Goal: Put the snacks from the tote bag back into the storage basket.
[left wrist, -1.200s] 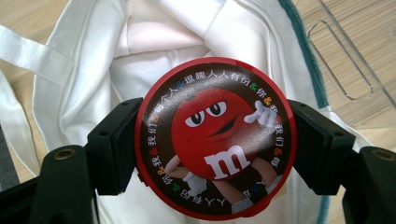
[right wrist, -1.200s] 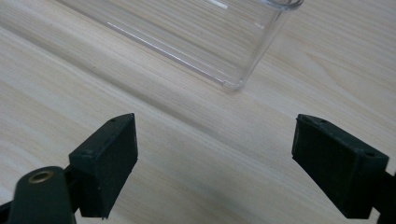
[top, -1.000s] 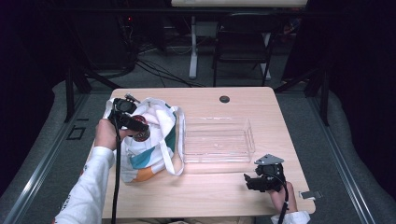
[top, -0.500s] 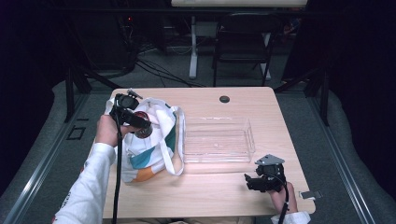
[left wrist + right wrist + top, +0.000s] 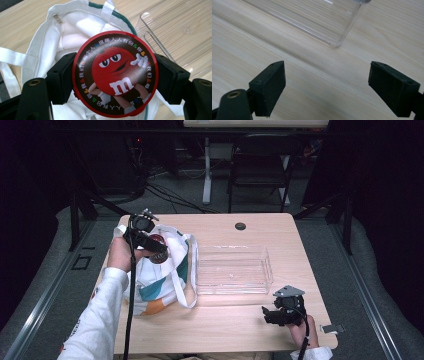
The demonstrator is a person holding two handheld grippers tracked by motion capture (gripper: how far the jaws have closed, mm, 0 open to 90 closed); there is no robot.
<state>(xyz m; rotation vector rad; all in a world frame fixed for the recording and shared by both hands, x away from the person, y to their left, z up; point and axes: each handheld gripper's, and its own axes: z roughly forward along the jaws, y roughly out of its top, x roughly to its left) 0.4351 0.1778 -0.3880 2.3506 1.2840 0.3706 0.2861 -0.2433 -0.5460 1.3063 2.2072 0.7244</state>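
My left gripper is shut on a round red candy tin with a cartoon red candy figure on its lid. It holds the tin just above the open mouth of a white tote bag with green and orange print, at the table's left. The bag's white inside lies under the tin. A clear plastic tray sits empty mid-table, right of the bag. My right gripper rests open near the front right edge, its jaws wide apart over bare wood, with the tray's corner just ahead.
A small black round object lies near the table's far edge. The wooden table is bare in front of the tray. A dark chair and cables stand on the floor beyond the table.
My left gripper has lifted the candy tin slightly up and back, higher over the bag's mouth. The right gripper has stayed put.
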